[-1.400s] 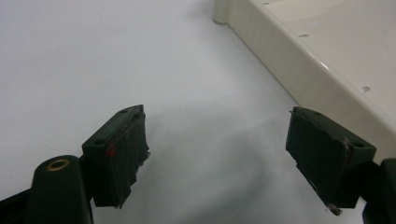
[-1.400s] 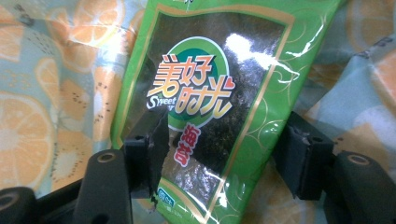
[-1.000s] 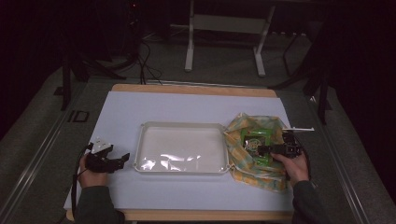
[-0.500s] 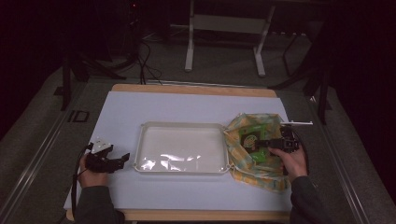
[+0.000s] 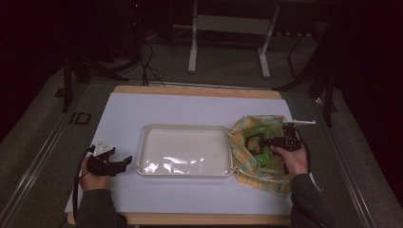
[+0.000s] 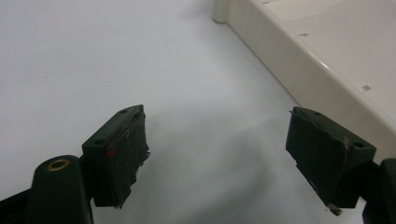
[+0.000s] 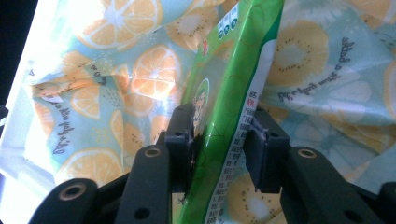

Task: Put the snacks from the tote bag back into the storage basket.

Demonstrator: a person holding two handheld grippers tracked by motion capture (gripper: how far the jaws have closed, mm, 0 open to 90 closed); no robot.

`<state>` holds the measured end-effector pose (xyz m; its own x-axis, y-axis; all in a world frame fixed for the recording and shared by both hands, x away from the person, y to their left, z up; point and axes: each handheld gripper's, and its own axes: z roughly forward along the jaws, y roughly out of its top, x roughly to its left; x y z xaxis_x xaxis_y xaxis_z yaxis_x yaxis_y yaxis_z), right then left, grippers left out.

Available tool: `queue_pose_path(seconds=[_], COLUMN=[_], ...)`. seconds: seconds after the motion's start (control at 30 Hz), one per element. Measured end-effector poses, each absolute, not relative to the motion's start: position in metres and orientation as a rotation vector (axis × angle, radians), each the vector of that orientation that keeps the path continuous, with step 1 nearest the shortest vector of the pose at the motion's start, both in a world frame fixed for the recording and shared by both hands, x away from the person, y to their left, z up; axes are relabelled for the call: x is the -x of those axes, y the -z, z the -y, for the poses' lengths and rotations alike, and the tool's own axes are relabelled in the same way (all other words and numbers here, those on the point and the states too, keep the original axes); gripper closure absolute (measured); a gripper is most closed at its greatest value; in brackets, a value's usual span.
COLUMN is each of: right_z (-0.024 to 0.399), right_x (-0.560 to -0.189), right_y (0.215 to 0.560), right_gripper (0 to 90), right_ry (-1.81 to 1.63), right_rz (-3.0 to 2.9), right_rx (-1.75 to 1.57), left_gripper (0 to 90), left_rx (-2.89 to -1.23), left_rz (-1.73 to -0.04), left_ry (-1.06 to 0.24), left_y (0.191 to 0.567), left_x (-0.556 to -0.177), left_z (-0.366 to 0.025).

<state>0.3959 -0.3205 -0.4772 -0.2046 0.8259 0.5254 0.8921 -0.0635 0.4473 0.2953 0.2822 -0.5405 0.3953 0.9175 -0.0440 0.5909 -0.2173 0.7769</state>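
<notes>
Clamping a green packet over the fruit-print bag, the right gripper has just been closing — left gripper gapes empty, just left of the tray.

On the fruit-print cloth I can see lines of dark cursive lettering running along the fabric, repeated in several spots, but I cannot make out the words. The green packet carries small columns of East Asian characters down its white edge and a red mark near the top, all too small for me to read.
</notes>
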Motion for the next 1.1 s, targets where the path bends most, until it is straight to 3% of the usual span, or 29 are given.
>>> queue_pose_path(seconds=[0.57,1.1], right_z=[0.328,0.334], right_x=[-0.386,-0.379], right_y=[0.468,0.456], right_gripper=[72.0,72.6], right_ry=[1.175,1.167], right_rz=[2.063,2.127], right_rx=[1.955,1.964], left_gripper=[20.9,20.9], left_rx=[-1.923,-1.922], left_rz=[-1.29,-1.291], left_ry=[-0.566,-0.566], left_y=[0.54,0.54], left_x=[-0.295,-0.295], left_z=[-0.282,-0.282])
